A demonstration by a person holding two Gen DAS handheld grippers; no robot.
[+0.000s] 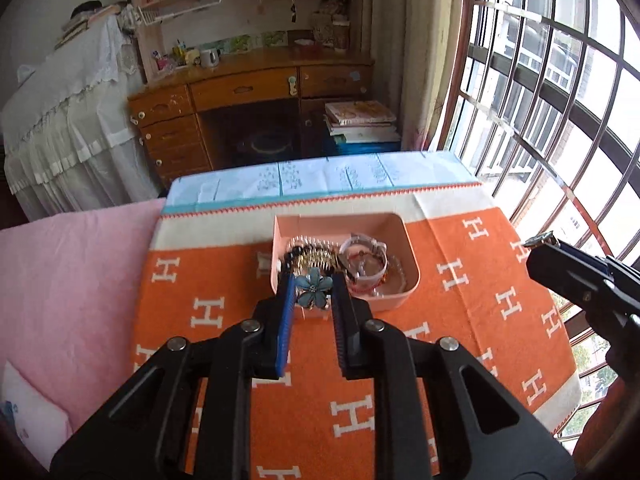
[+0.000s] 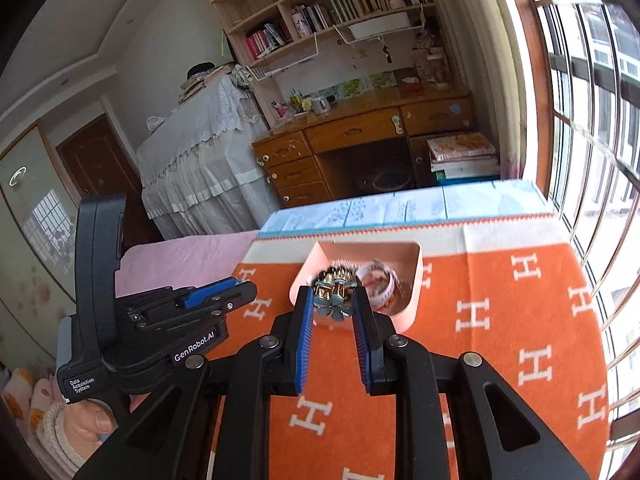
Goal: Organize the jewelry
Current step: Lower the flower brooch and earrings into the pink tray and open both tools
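A pink box (image 1: 400,296) stands on the orange H-patterned cloth (image 1: 460,320) and holds several bracelets (image 1: 316,254) and a watch (image 1: 366,260). My left gripper (image 1: 313,288) is shut on a blue flower brooch (image 1: 314,289) held just above the box's near left rim. My right gripper (image 2: 332,300) is shut on a silver and gold flower-shaped clip (image 2: 334,300) held in front of the pink box (image 2: 408,316). The right gripper also shows in the left wrist view (image 1: 542,240), off to the right. The left gripper shows in the right wrist view (image 2: 240,280), to the left.
A pink blanket (image 1: 68,288) lies left of the cloth. A light blue sheet (image 1: 320,178) lies beyond the cloth's far edge. A barred window (image 1: 560,100) runs along the right. A wooden desk (image 1: 248,92) and bookshelf stand behind.
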